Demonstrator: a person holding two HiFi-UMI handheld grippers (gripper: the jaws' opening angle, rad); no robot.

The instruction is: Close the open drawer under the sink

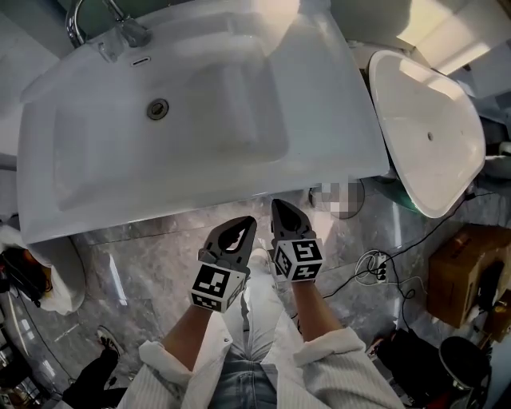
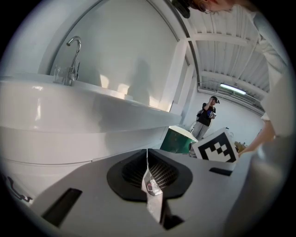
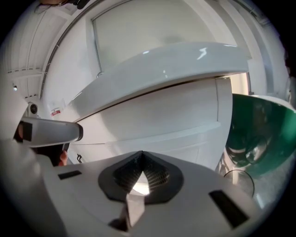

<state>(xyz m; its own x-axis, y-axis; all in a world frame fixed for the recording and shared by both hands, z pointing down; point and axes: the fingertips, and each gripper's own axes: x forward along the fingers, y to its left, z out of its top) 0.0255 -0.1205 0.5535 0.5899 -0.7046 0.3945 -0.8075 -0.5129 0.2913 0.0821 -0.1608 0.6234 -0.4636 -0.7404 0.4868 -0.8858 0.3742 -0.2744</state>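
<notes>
The drawer (image 3: 157, 115) is the white panel directly under the front edge of the sink (image 3: 175, 62), and it fills the middle of the right gripper view. A thin horizontal seam separates it from a second white panel below. From above, the sink (image 1: 200, 196) covers the drawer, so I cannot tell how far out it stands.

The left gripper (image 1: 246, 222) and right gripper (image 1: 279, 209) are side by side just in front of the sink's near edge, both pointing at the cabinet. The left gripper (image 2: 147, 155) has its jaws closed tip to tip, with nothing between them. The right gripper (image 3: 141, 157) also has its jaws pressed together and holds nothing. Neither gripper visibly touches the drawer.

The sink has a drain (image 1: 157, 108) in its bowl and a chrome faucet (image 1: 112, 24) at the back. To the right is a separate white basin (image 1: 423, 120) with a green outer side (image 3: 259, 134). The floor (image 1: 160, 272) is grey marble. Loose cables (image 1: 375, 268) and a cardboard box (image 1: 459, 272) lie at the right. In the left gripper view a person (image 2: 207, 118) stands far off.
</notes>
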